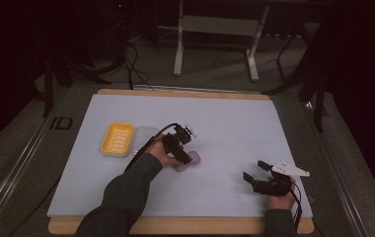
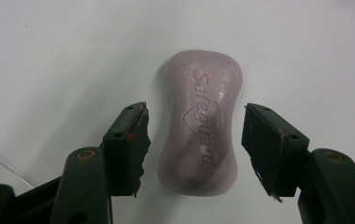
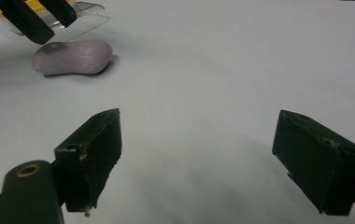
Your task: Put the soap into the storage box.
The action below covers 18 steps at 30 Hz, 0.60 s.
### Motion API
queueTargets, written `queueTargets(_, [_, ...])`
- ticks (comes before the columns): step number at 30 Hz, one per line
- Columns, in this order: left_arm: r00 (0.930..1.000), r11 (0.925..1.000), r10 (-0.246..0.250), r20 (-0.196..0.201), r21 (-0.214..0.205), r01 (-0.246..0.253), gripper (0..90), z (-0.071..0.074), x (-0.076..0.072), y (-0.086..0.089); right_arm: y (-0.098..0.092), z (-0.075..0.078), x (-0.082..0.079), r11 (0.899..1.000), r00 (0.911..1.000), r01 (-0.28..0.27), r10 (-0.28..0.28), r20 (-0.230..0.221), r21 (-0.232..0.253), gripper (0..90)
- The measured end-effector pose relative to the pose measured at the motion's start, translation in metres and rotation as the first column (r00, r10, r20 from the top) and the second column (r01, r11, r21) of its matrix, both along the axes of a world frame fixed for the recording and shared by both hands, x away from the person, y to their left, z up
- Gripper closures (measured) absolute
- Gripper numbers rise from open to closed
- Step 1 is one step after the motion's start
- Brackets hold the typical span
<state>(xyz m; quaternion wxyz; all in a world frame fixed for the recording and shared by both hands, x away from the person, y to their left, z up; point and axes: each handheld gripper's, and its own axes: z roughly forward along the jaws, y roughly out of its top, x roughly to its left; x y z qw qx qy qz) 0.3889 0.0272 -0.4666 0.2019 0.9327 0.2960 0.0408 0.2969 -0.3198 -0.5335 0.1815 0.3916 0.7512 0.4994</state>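
In the high view the left gripper (image 1: 184,143) hovers over the pale purple soap bar (image 1: 189,160) mid-table, near the yellow ridged soap dish (image 1: 118,139). In the left gripper view its jaws straddle the bar without touching; they should stay centred on its waist before closing. In the right gripper view the right gripper (image 3: 199,158) gapes wide, empty.

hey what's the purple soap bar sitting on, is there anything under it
The soap bar lies flat on the pale table mat, logo side up, between the left gripper's open jaws. It is not in the yellow soap dish. The mat directly beneath it is covered.
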Motion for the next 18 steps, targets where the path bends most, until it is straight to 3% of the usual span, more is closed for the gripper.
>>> queueTargets(18, [0.9988,0.9983,-0.036,-0.032,0.044,0.037,42.0,-0.005,0.005,-0.013,0.0,0.0,0.0,1.0,1.0,-0.001,0.001,-0.001,0.001,15.5])
